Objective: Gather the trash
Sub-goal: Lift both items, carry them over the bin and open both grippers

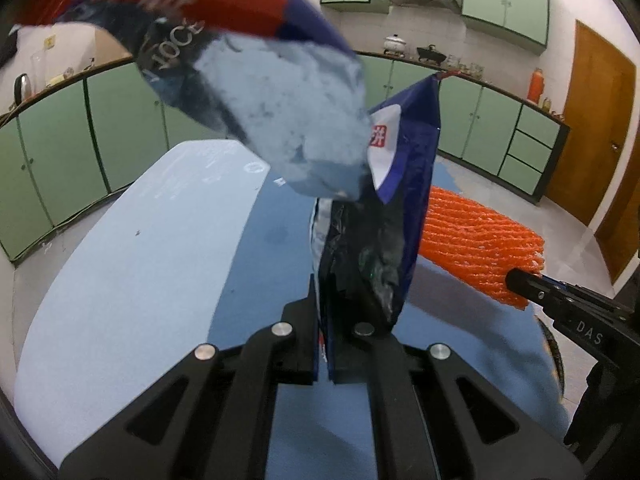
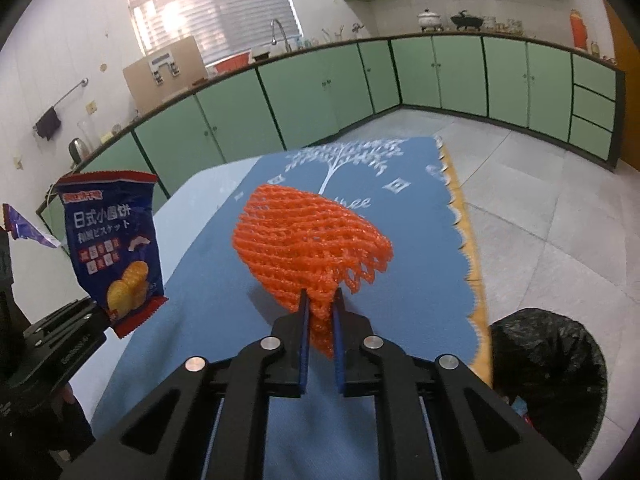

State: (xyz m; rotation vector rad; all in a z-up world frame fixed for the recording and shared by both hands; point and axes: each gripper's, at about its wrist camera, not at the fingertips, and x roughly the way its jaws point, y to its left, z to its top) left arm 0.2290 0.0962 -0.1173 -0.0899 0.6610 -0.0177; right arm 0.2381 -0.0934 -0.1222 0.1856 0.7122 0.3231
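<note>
My left gripper (image 1: 323, 312) jaws clamp a navy crinkled biscuit packet (image 2: 114, 240); my right gripper (image 2: 320, 312) jaws pinch an orange foam net sleeve (image 2: 308, 236), both above the blue-clothed desk (image 2: 224, 280).

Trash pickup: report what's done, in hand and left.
Done: both pieces are lifted off the blue cloth.
In hand: left gripper clamps the biscuit bag; right gripper clamps the orange foam net.
Left: dropping both into the black-lined bin.
</note>
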